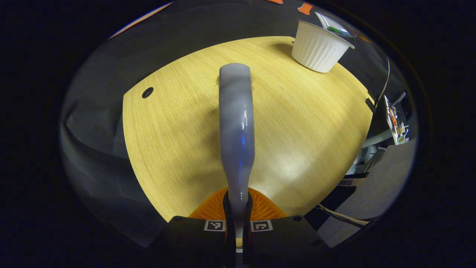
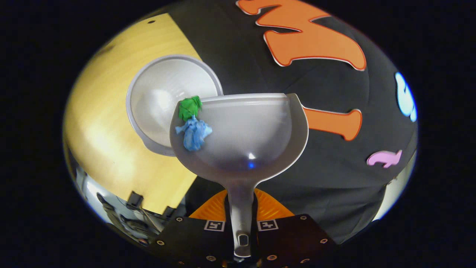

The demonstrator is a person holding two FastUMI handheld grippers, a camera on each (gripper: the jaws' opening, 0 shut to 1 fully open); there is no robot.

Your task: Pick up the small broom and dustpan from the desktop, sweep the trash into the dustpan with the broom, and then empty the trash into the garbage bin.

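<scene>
So in my left gripper view, the left hand-held gripper [image 1: 237,223] is pinching the broom [image 1: 237,126] by its narrow end, both fingers pressed on it. The grey handle runs straight ahead from the fingers, out over the bench [image 1: 178,141], and I can't make out the bristles from this angle. Farther off, at the bench's far right, the white ribbed bin [image 1: 318,50] stands upright, and the dustpan [image 1: 333,26] pokes in just above its rim with bits of colour in it.

Right gripper view: the right hand-held gripper [image 2: 241,227] is clamped on the dustpan's [image 2: 245,134] stem, fingers tight on both sides. The pan is tilted so I'm looking into its bowl. Two crumpled scraps sit on its left edge, a blue one [image 2: 194,134] and a green one [image 2: 189,107] touching just above it, both right at the lip. Behind that lip is the bin's [image 2: 163,93] open mouth, pan edge overlapping its rim. The bin stands on the bench [image 2: 100,130] close to its edge, with the wall [image 2: 334,156] beyond.
</scene>
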